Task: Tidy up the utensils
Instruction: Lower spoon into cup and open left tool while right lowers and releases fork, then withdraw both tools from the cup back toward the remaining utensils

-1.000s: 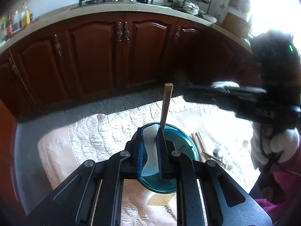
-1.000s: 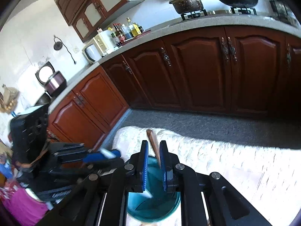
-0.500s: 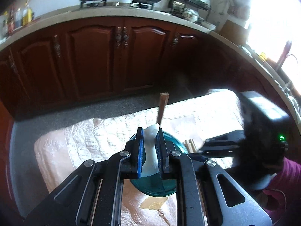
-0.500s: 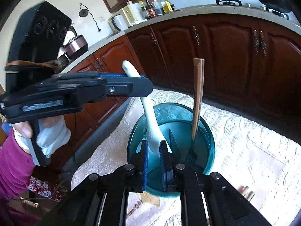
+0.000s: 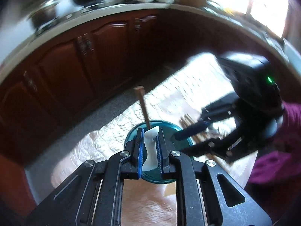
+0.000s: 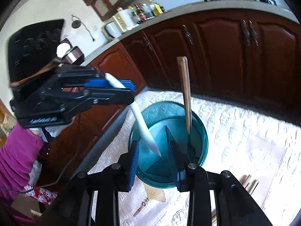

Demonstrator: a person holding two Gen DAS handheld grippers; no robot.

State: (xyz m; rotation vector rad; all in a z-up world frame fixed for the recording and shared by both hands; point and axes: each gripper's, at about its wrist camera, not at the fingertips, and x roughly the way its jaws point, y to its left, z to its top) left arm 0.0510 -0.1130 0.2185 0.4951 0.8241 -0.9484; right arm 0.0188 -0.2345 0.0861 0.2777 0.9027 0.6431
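Right wrist view looks down on a teal container (image 6: 199,131) standing on a pale quilted cloth (image 6: 244,131), with dark wooden cabinets (image 6: 216,56) under a grey countertop (image 6: 188,9) beyond. The right gripper (image 6: 154,156) hangs over the container's near rim with its blue-padded fingers (image 6: 134,158) spread apart and nothing between them. A fork with a wooden handle (image 6: 185,94) stands nearly upright inside the container, tines down against the far-right wall. The left gripper (image 6: 112,88) reaches in from the left, its jaws pressed together on the upper end of a white spoon (image 6: 139,116), which slants down so that its lower end sits inside the container, between the right gripper's fingers as seen from this camera. A purple sleeve (image 6: 17,154) shows behind the left gripper. In the left wrist view, blurred by motion, the spoon's white handle (image 5: 150,146) is pinched between the left gripper's blue pads (image 5: 140,150), directly above the teal container, with the fork's handle rising just behind it. Several wooden chopsticks (image 5: 190,124) lie on the cloth just right of the container, partly hidden by the right gripper.
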